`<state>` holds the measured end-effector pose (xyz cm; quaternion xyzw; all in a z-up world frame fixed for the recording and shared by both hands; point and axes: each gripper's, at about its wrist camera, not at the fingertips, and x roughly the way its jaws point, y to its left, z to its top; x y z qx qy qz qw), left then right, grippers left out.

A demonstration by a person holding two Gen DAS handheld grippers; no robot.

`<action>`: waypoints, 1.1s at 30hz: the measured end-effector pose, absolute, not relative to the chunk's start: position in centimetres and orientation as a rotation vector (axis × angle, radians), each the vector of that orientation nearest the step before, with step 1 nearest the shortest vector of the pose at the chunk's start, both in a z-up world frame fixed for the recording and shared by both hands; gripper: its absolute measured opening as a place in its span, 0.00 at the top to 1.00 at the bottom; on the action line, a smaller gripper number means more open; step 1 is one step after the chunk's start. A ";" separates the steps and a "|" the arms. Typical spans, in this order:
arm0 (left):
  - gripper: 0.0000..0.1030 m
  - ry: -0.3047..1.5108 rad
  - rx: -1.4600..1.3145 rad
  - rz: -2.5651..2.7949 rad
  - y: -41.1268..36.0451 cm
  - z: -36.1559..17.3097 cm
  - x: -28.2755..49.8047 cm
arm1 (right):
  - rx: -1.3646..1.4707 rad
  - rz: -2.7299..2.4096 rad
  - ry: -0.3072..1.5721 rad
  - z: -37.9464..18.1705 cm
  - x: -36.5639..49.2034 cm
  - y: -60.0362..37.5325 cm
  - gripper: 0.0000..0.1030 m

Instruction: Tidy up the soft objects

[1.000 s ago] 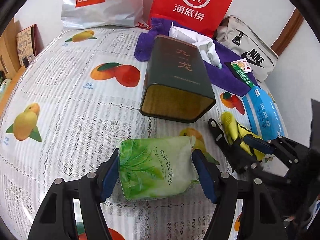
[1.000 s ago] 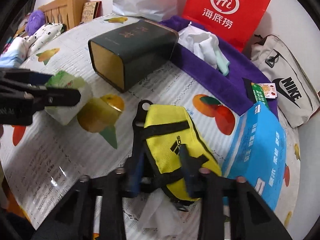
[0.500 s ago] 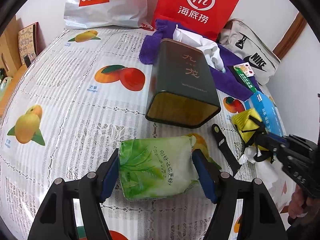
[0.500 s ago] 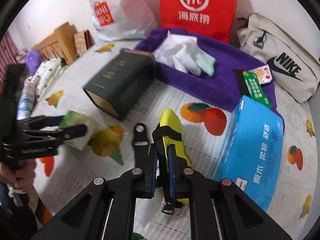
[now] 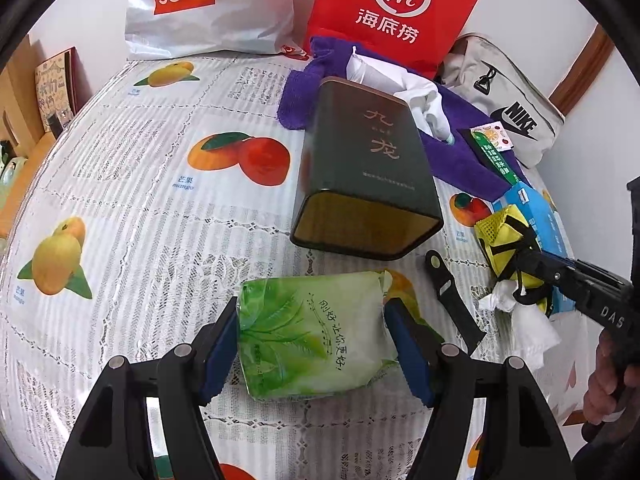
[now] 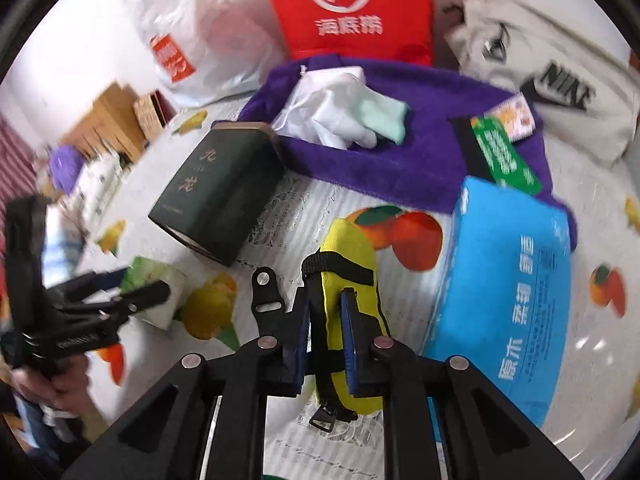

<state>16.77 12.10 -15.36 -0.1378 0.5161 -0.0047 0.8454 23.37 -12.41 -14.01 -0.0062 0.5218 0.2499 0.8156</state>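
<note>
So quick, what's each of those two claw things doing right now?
Left gripper: fingers closed on the green tissue pack.
Right gripper: fingers clamped on the yellow pouch; they have just been opening slightly.

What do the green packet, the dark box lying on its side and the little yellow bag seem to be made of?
Green packet: thin glossy plastic film, crinkled and shiny, seemingly soft inside. Dark box: probably metal tin, smooth dark green walls with a gold-toned inside. Yellow bag: woven fabric with black webbing straps; it dents between the pads.

A white wall [image 5: 72, 4] stands behind the table's fruit-print cloth [image 5: 132, 184]; brown door frame [image 5: 580, 72] at right.
</note>
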 end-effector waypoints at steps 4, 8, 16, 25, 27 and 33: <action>0.33 1.095 -0.277 -0.016 11.7 -15.3 16.7 | 0.028 0.545 1.108 -13.2 22.7 -13.6 0.86; 0.33 1.102 -0.272 -0.023 11.2 -15.4 16.9 | 0.044 0.545 1.128 -13.7 22.8 -13.8 0.83; 0.32 1.111 -0.262 -0.028 11.0 -15.4 17.2 | -0.174 0.452 1.132 -15.8 22.4 -11.2 0.75; 0.32 1.115 -0.272 -0.015 11.4 -15.5 17.0 | 0.076 0.559 1.054 -12.0 21.7 -14.2 0.92; 0.32 1.109 -0.267 -0.022 11.0 -15.2 16.8 | 0.091 0.548 1.047 -11.6 21.5 -14.6 0.92; 0.32 1.095 -0.255 -0.031 10.3 -14.5 16.2 | 0.090 0.520 1.078 -12.9 20.9 -15.7 0.92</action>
